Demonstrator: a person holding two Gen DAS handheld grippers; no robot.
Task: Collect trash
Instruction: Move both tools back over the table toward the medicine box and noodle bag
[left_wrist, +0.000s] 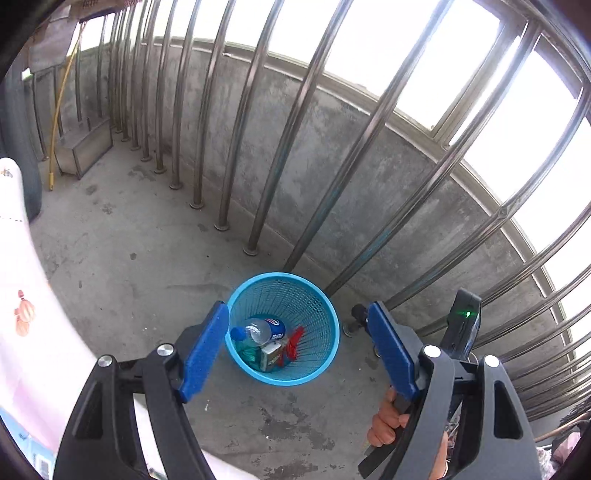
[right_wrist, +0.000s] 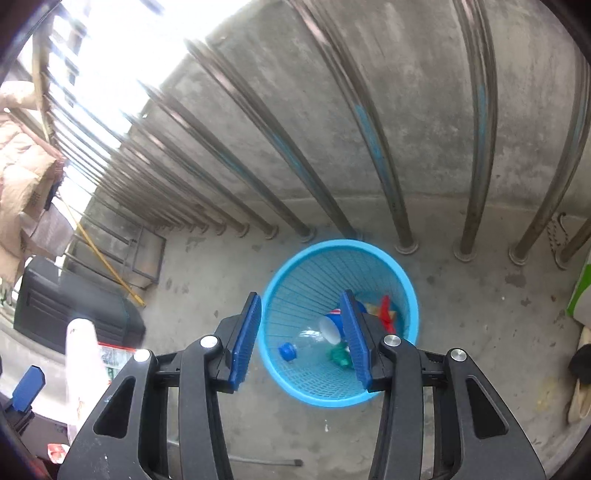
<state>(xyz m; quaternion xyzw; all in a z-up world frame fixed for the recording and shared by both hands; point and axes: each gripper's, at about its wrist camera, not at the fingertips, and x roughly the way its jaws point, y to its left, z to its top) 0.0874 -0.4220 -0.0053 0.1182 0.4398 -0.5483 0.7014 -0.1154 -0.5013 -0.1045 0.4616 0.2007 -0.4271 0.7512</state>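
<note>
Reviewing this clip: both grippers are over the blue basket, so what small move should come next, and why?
Probably lift both away to seek more trash. The left gripper and right gripper stand open and empty above the blue basket, where the bottle already lies.

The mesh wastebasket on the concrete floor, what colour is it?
Light blue. The light blue plastic mesh wastebasket shows best in the right wrist view.

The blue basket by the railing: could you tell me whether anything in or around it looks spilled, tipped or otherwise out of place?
Nothing stands out. The blue basket stands upright on the concrete floor, with a plastic bottle, a green carton and a red piece inside it. No trash shows on the floor right beside it.
</note>
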